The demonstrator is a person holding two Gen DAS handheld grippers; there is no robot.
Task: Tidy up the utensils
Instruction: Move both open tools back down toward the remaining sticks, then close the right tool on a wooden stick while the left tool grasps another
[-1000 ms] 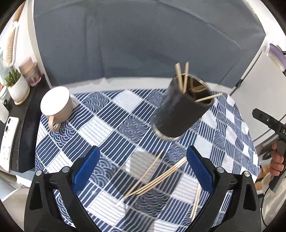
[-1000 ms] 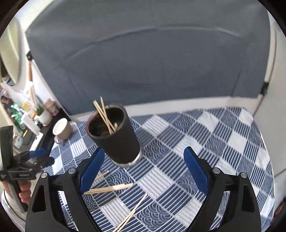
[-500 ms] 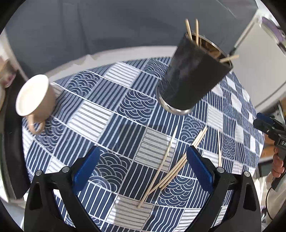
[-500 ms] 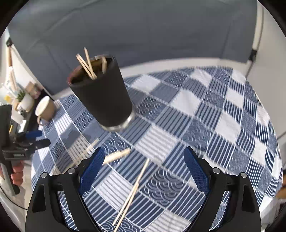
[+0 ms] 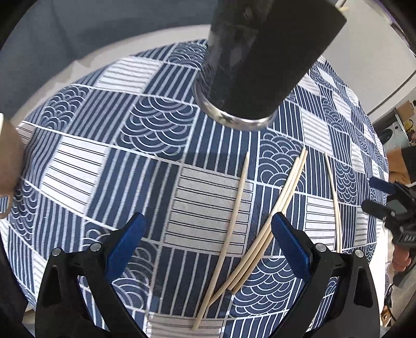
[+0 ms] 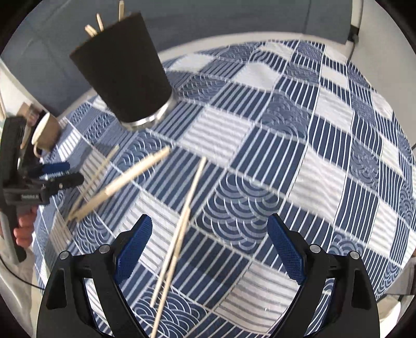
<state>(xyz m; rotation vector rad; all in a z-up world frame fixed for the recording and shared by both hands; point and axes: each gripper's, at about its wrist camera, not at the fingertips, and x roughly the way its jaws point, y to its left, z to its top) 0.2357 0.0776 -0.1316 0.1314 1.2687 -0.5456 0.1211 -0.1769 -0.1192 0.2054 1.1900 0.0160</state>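
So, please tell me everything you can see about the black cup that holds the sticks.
The black cup is a tall, matte, dark holder that widens toward the top, with a shiny metal ring around its base. It stands upright on the blue-and-white patterned tablecloth. A few pale wooden sticks poke out above its rim. Neither gripper touches it; more sticks lie loose on the cloth in front of it.

Ahead of me stands the dark utensil cup [image 5: 262, 57] on its silvery base, a few wooden sticks [image 6: 100, 24] poking out; more pale chopsticks [image 5: 270, 221] lie loose near it
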